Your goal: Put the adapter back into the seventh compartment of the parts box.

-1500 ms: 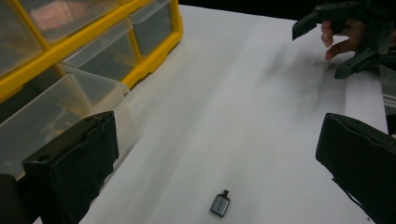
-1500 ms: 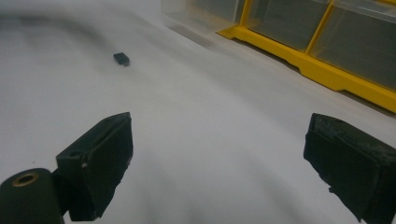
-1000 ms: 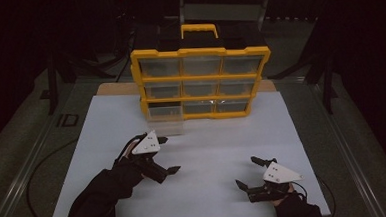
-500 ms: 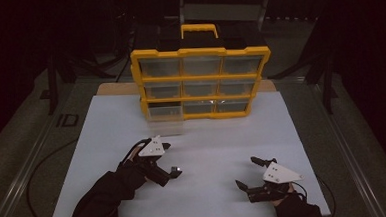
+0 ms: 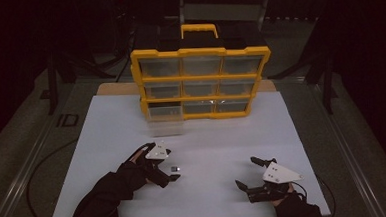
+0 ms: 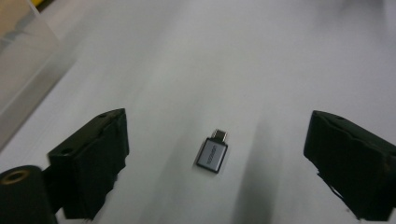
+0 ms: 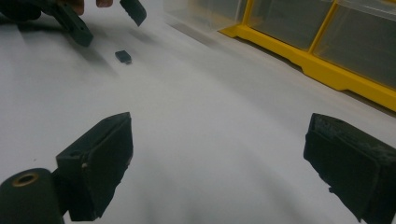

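A small grey adapter [image 6: 212, 153] with a metal plug end lies flat on the white table. In the high view the adapter [image 5: 174, 168] sits just right of my left gripper [image 5: 171, 167], whose open jaws straddle it without touching. The right gripper view shows the adapter [image 7: 123, 56] far off, below the left gripper's jaws. My right gripper [image 5: 248, 172] rests open near the front right of the table, nothing between its jaws. A yellow organiser [image 5: 202, 81] with clear drawers stands at the back; its bottom-left drawer [image 5: 164, 123] is pulled out.
The white table top [image 5: 223, 142] spreads between the organiser and both grippers. A cable [image 5: 36, 169] trails off the left edge. Dark floor and frame rails surround the table.
My left gripper has moved right and toward the front, and the adapter now lies on the table between its open jaws. The right gripper has stayed put.
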`<state>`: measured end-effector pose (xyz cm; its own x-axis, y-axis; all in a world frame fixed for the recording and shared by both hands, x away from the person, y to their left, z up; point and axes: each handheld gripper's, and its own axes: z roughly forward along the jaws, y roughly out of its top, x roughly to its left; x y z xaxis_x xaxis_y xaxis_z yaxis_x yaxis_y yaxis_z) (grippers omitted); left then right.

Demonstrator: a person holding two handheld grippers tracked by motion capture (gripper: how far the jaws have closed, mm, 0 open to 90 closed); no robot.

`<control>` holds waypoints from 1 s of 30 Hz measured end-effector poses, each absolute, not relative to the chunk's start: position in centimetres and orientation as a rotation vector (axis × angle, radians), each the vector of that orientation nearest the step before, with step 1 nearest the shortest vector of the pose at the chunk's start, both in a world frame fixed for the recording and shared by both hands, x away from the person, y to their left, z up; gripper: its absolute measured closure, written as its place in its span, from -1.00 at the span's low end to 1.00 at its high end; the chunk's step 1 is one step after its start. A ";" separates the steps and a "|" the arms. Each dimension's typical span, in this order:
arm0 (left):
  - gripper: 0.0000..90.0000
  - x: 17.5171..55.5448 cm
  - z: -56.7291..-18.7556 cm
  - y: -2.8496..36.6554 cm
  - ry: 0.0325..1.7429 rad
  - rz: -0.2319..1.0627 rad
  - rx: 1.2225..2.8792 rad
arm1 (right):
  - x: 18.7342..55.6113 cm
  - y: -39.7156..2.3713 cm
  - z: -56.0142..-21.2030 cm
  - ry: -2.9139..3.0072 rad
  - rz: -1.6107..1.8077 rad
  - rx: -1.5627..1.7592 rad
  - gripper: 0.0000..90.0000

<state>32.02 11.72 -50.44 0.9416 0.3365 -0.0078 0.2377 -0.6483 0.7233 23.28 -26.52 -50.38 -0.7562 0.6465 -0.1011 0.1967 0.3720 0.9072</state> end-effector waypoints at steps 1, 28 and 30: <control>-0.77 32.1 -50.5 11.7 0.410 0.163 2.309 | 23.3 -26.5 -50.4 2.194 1.360 0.729 -0.82; 0.08 32.9 -51.6 11.5 0.346 0.117 2.402 | 23.3 -26.5 -50.4 2.190 1.358 0.731 -0.82; 0.16 33.0 -51.6 11.4 0.345 0.098 2.406 | 23.3 -26.5 -50.4 2.189 1.359 0.732 -0.82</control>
<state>33.02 11.42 -51.64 0.9617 0.2732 -0.0221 0.2206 -0.7236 0.6540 23.29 -26.54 -50.38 -0.7532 0.6498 -0.1023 0.1967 0.3708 0.9076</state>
